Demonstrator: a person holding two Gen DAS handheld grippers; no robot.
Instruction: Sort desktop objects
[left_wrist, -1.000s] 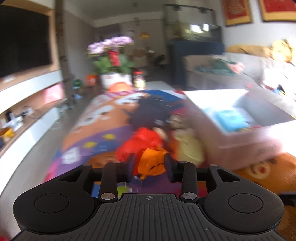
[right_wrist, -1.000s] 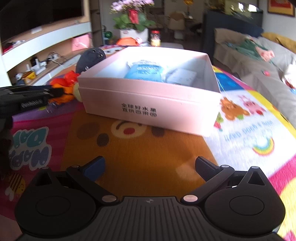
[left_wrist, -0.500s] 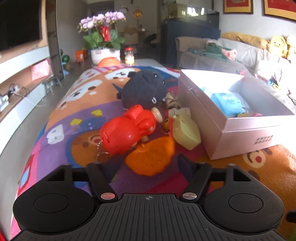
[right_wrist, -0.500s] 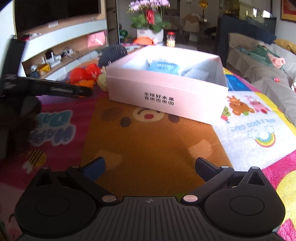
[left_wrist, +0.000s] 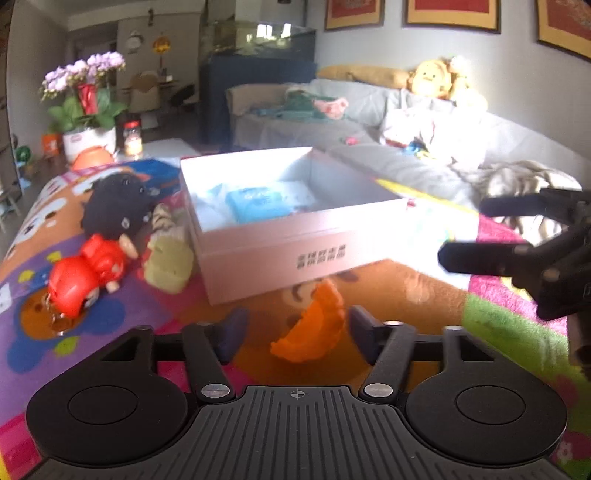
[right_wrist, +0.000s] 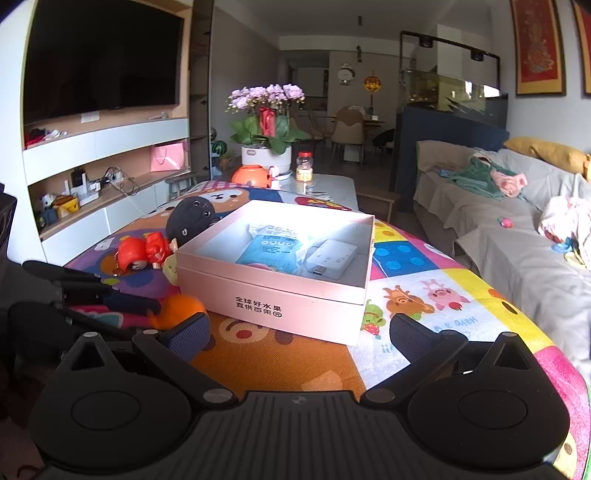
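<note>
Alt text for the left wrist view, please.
The left gripper is opening around an orange toy that its pads no longer press, just short of an open pink box on a cartoon mat. A red toy and a black plush lie left of the box; the right gripper enters from the right.

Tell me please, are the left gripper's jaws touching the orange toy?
Apart: the left wrist view shows the orange toy loose between the opening left gripper, gaps either side.
</note>
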